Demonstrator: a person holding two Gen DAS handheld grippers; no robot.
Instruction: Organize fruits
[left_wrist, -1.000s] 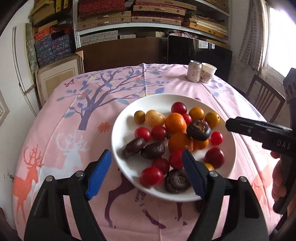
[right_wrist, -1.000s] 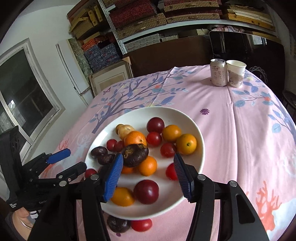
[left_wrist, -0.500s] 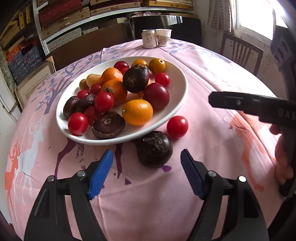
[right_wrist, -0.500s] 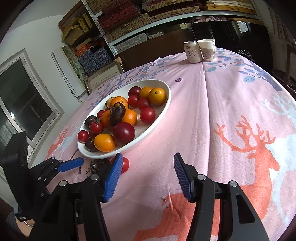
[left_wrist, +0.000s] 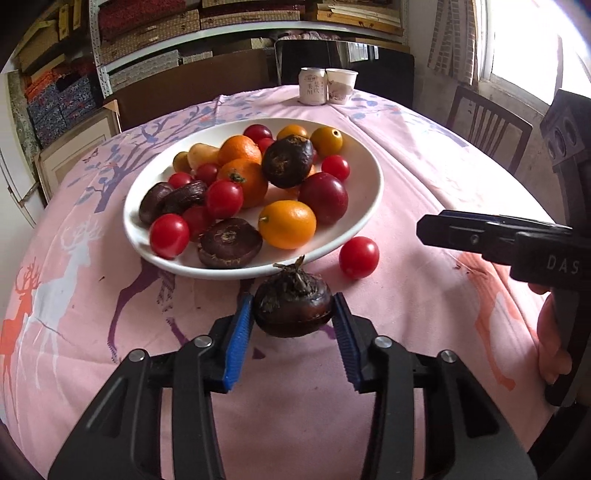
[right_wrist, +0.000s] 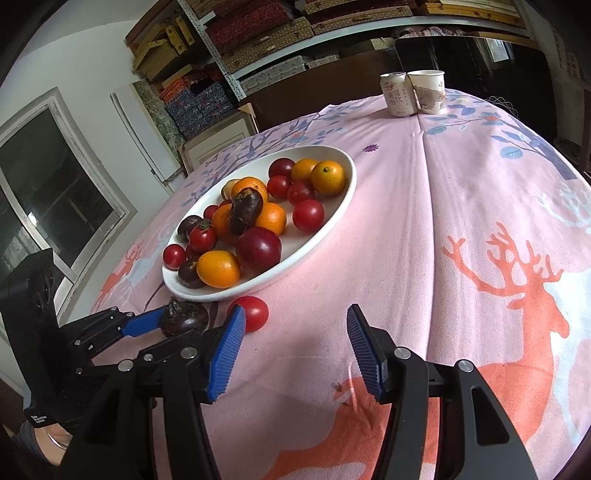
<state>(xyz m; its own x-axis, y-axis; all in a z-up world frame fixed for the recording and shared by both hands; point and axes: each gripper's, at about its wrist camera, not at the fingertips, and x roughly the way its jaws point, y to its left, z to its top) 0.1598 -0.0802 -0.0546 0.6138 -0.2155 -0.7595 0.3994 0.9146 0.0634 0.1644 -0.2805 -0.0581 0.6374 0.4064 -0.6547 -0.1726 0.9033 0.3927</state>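
Note:
A white plate (left_wrist: 369, 206) on the pink tablecloth holds several cherry tomatoes, oranges, a plum and dark water chestnuts. My left gripper (left_wrist: 293, 328) is shut on a dark water chestnut (left_wrist: 291, 308) on the cloth just in front of the plate; it also shows in the right wrist view (right_wrist: 184, 319). A loose cherry tomato (left_wrist: 358, 257) lies on the cloth to its right, also in the right wrist view (right_wrist: 255, 312). My right gripper (right_wrist: 295, 345) is open and empty above the cloth, just right of the tomato.
A drink can (left_wrist: 313, 85) and a paper cup (left_wrist: 341, 85) stand at the table's far edge. A wooden chair (left_wrist: 487, 129) stands at the right. Shelves with boxes line the back wall.
My left gripper has moved forward and closed on the water chestnut in front of the plate. The right gripper has stayed open, drawn back low beside the loose tomato.

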